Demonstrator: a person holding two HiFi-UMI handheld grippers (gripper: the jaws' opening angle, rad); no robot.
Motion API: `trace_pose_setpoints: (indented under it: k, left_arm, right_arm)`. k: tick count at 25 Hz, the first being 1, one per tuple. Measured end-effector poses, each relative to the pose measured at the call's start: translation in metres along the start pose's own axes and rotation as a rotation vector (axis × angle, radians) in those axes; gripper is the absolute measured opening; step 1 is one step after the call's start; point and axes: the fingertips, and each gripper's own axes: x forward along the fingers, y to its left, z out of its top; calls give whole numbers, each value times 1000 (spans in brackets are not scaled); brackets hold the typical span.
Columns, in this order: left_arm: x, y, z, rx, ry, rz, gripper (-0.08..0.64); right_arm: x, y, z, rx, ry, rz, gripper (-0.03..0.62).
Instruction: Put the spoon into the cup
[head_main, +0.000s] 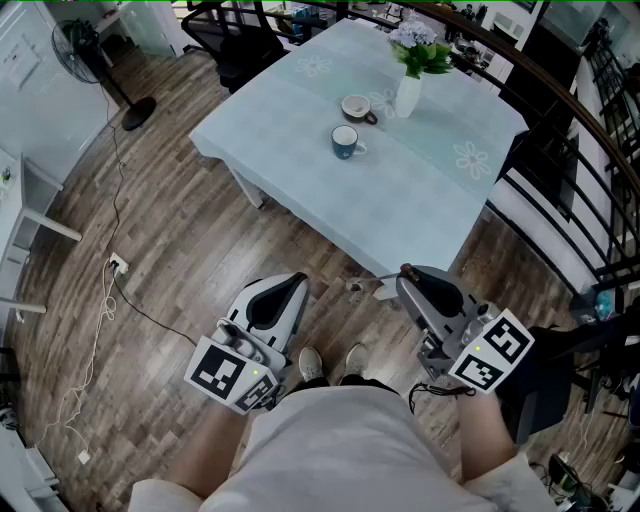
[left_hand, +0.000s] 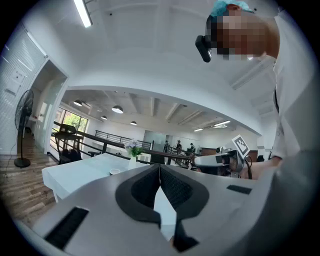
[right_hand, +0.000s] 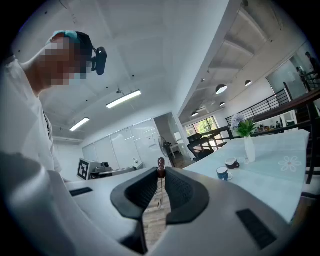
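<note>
The spoon (right_hand: 160, 162) is clamped crosswise in the right tongs (right_hand: 160, 175), short of the counter's (head_main: 420, 190) near corner; the blue cup (head_main: 346, 142) is seen well ahead, mid-counter. The left tongs (left_hand: 160, 170) are held together, empty.

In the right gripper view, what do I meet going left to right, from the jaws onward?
spoon → blue cup → white cup → vase of flowers
</note>
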Motion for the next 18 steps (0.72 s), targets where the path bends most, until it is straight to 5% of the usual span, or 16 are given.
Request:
trace_pose_setpoints:
  k: [18]
  left_arm:
    - [15,-25,-4,22,-3,27,21]
  right_arm:
    - [-22,-17,-3,10,-5,25,60]
